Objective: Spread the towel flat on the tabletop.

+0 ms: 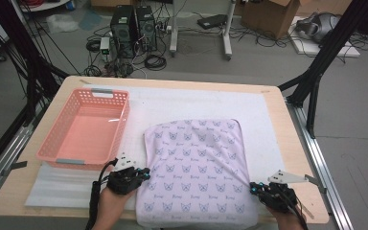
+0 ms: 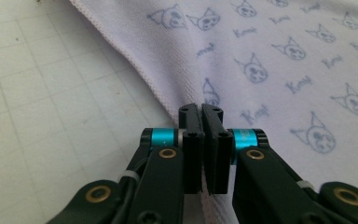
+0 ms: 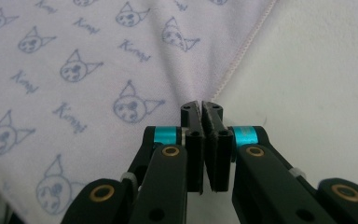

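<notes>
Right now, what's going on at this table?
A person holds a gripper in each hand at the near side edges of a lilac cat-print cloth spread flat on the white mat. The left gripper is shut on the cloth's left edge, and the right gripper is shut on its right edge. An empty pink basket sits to the left, apart from the cloth.

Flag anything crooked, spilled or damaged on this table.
Nothing spilled or torn. The lilac cat-print cloth lies slightly skewed on the white mat, faint creases near its far right corner, its near edge hanging over the table's front. The empty pink plastic basket sits upright.
</notes>
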### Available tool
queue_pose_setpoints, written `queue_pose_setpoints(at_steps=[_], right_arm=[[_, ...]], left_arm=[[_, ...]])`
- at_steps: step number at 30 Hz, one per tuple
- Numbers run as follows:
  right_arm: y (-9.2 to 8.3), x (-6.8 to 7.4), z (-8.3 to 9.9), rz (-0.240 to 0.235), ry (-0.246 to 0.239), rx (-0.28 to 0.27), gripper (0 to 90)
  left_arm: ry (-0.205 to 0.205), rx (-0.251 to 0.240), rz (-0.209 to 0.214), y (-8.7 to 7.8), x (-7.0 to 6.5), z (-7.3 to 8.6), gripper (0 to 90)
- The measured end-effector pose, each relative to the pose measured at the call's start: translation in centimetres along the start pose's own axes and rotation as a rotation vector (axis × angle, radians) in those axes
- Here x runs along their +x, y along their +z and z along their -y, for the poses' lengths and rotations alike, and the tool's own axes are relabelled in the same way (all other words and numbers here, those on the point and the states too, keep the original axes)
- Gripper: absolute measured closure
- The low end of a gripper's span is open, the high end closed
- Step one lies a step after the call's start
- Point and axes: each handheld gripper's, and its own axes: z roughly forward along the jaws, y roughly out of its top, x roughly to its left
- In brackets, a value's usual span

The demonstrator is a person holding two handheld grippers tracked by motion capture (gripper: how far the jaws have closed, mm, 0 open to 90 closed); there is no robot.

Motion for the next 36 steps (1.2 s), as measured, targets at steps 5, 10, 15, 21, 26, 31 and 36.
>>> queue_pose_setpoints(at_steps=[5, 10, 15, 21, 26, 31, 36], right_arm=[[-2.1, 0.3, 1.8, -0.025, 0.009, 0.015, 88.0], [-3.5, 1.2, 3.2, -0.048, 0.008, 0.026, 81.1], [-2.6, 0.2, 1.0, -0.001, 0.034, -0.046, 62.7], [1.5, -2.1, -3.0, 0.07, 0.059, -0.06, 60.9], [3.7, -2.9, -3.8, 0.102, 0.048, -0.027, 78.4], [3.1, -2.7, -3.3, 0.055, 0.054, -0.022, 88.5], [0.9, -1.9, -1.6, 0.022, 0.019, 0.002, 88.6]], left_arm=[[-0.008, 0.027, 0.035, -2.0, -1.2, 1.6, 87.6], [0.031, -0.017, 0.072, -2.9, -1.8, 2.4, 72.5], [0.001, -0.103, 0.026, -1.6, -0.2, -0.2, 50.0], [-0.048, -0.06, -0.023, 1.7, 1.9, -2.3, 47.8], [-0.041, -0.019, -0.026, 3.0, 2.0, -2.5, 58.2], [-0.014, 0.0, -0.019, 2.1, 1.3, -1.7, 85.8], [-0.003, -0.009, 0.011, -0.2, 0.7, 0.3, 85.9]])
